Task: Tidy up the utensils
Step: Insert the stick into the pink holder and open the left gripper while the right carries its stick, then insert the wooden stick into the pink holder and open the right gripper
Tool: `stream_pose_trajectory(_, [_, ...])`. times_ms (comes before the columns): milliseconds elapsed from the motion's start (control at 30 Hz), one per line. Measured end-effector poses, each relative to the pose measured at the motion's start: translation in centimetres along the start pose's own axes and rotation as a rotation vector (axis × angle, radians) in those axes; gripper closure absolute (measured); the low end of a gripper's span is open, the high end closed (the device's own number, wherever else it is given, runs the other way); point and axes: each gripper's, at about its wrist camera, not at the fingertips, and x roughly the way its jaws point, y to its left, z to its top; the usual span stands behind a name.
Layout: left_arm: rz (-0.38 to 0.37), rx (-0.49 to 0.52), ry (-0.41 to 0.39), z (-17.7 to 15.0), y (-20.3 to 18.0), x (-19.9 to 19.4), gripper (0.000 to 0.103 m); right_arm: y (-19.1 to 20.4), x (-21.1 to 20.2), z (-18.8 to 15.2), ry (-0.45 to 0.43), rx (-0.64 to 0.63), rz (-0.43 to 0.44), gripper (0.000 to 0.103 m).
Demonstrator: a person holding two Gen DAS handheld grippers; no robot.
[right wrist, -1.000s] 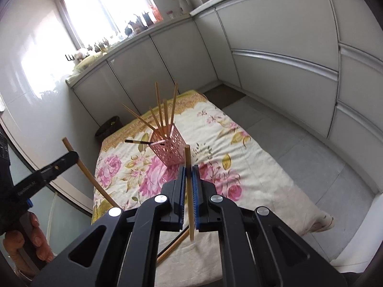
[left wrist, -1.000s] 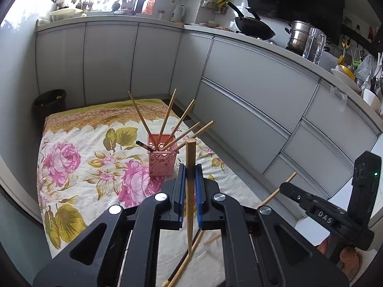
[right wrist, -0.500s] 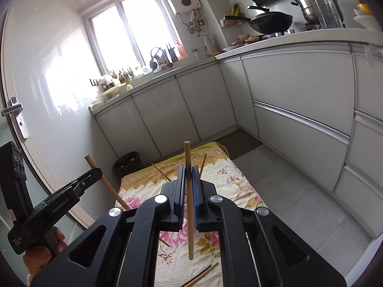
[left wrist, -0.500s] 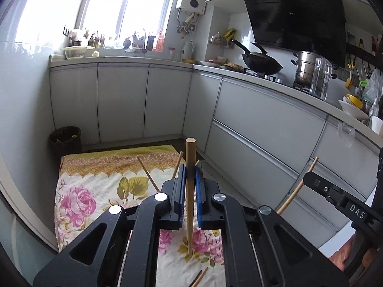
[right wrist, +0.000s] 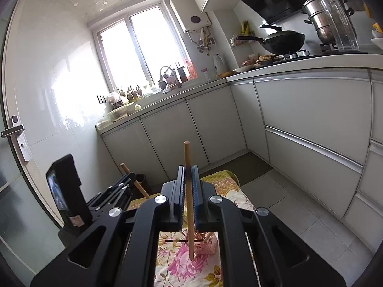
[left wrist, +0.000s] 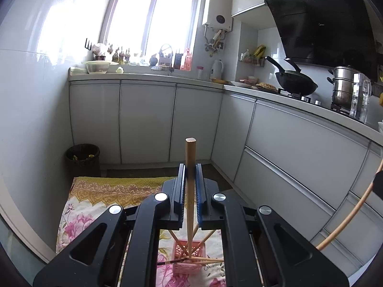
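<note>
left gripper [left wrist: 190, 179]: I've got it clamped on a light wooden chopstick [left wrist: 190, 157], upright | right gripper [right wrist: 188, 179]: clamped on a thin wooden chopstick [right wrist: 188, 201], upright | pink plastic lattice holder [left wrist: 189, 260]: on floral cloth [left wrist: 95, 198] below, chopsticks inside

A lived-in home kitchen

White base cabinets [left wrist: 146, 119] run in an L under a pale countertop [right wrist: 299, 63], with a black wok [left wrist: 295, 83] and a steel steamer pot [right wrist: 328, 21] on the gas hob beneath a dark range hood [left wrist: 323, 24]. A wall-mounted water heater [left wrist: 217, 9] hangs beside the 2-pane window [left wrist: 150, 16], whose sill is crowded with bottles and a knife block [right wrist: 182, 71]. A floral cloth [left wrist: 105, 191] lies on the tiled floor beside a dark waste bin [left wrist: 82, 156].
</note>
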Motion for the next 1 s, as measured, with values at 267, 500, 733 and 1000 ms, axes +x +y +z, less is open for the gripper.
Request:
stream_pose_trajectory(267, [0.01, -0.021, 0.146, -4.7, 1.6, 6.4, 0.091, -0.4, 3.6, 0.0, -0.002, 0.011, -0.004, 0.097])
stream_pose_trajectory(500, [-0.015, -0.043, 0.058, -3.3, 4.0, 1.7, 0.056, 0.3, 6.2, 0.1, -0.029, 0.005, -0.004, 0.097])
stream_pose_trajectory(733, [0.095, -0.086, -0.045, -3.0, 8.3, -5.2, 0.047, 1.0, 9.4, -0.5, -0.057, 0.006, -0.017, 0.097])
stream_pose_trajectory(1000, [0.184, -0.139, -0.039, -4.1, 12.5, -6.8, 0.047, 0.9, 14.7, -5.0, -0.037, -0.022, -0.061, 0.097])
